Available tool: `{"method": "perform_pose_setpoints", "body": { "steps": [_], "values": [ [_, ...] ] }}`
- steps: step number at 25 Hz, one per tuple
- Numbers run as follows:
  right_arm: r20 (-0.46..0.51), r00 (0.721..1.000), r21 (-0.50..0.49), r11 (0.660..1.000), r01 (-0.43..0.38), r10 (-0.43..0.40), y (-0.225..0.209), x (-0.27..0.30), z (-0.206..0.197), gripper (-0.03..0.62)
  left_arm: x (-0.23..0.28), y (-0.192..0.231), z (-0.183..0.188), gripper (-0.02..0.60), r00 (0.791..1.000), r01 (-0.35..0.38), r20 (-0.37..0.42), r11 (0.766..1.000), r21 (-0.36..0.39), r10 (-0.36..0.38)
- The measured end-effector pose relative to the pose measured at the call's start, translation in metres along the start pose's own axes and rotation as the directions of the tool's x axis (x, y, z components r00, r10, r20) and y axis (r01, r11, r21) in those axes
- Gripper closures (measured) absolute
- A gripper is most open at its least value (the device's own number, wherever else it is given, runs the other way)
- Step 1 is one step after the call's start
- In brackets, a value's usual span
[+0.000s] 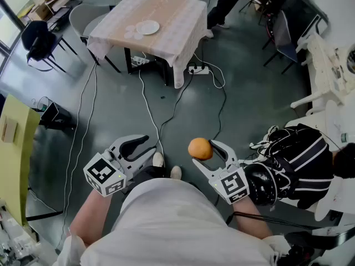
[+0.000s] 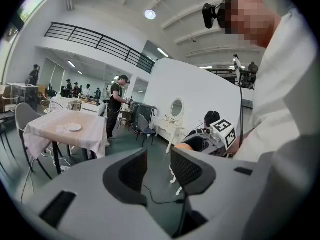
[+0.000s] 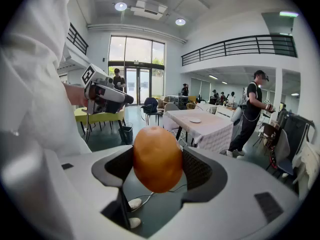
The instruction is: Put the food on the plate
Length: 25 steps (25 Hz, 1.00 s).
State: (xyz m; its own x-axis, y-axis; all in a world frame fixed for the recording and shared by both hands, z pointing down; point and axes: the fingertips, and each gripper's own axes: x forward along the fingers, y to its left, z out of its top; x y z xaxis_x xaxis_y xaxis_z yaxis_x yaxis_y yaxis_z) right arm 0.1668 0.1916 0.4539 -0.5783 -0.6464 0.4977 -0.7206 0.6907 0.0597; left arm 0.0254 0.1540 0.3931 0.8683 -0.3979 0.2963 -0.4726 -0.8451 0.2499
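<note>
An orange, round food item sits clamped between the jaws of my right gripper; in the head view the same orange food shows at the tip of the right gripper, held above the floor in front of the person. My left gripper hangs level beside it, open with nothing between its jaws; in its own view the left gripper shows only floor through the gap. A small white plate lies on the cloth-covered table far ahead, and the plate is also seen in the right gripper view.
Cables trail over the grey floor to a power strip under the table. Chairs stand left of the table, a dark chair right. A person stands by the table. A black bag lies at my right.
</note>
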Motion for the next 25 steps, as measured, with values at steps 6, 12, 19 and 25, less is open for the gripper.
{"method": "perform_pose_setpoints", "body": {
  "steps": [6,12,19,25],
  "values": [
    [0.023,1.0,-0.025,1.0,0.002,-0.002,-0.01,-0.002,0.008,0.27,0.009,0.0,-0.003,0.425,0.999,-0.038,0.025,0.999,-0.006,0.038],
    [0.03,0.999,-0.029,0.999,-0.017,0.018,-0.004,-0.009,0.005,0.272,0.012,-0.006,-0.009,0.425,0.998,-0.061,0.018,0.998,-0.002,0.061],
    [0.013,0.999,-0.019,0.999,-0.031,0.031,-0.011,-0.018,-0.012,0.272,0.024,-0.025,-0.017,0.425,0.998,-0.061,-0.006,0.998,0.015,0.061],
    [-0.011,0.996,-0.01,0.996,-0.089,0.089,-0.016,0.003,-0.01,0.272,0.023,-0.008,-0.015,0.425,0.997,-0.077,-0.007,0.997,-0.005,0.077]
  ]
}}
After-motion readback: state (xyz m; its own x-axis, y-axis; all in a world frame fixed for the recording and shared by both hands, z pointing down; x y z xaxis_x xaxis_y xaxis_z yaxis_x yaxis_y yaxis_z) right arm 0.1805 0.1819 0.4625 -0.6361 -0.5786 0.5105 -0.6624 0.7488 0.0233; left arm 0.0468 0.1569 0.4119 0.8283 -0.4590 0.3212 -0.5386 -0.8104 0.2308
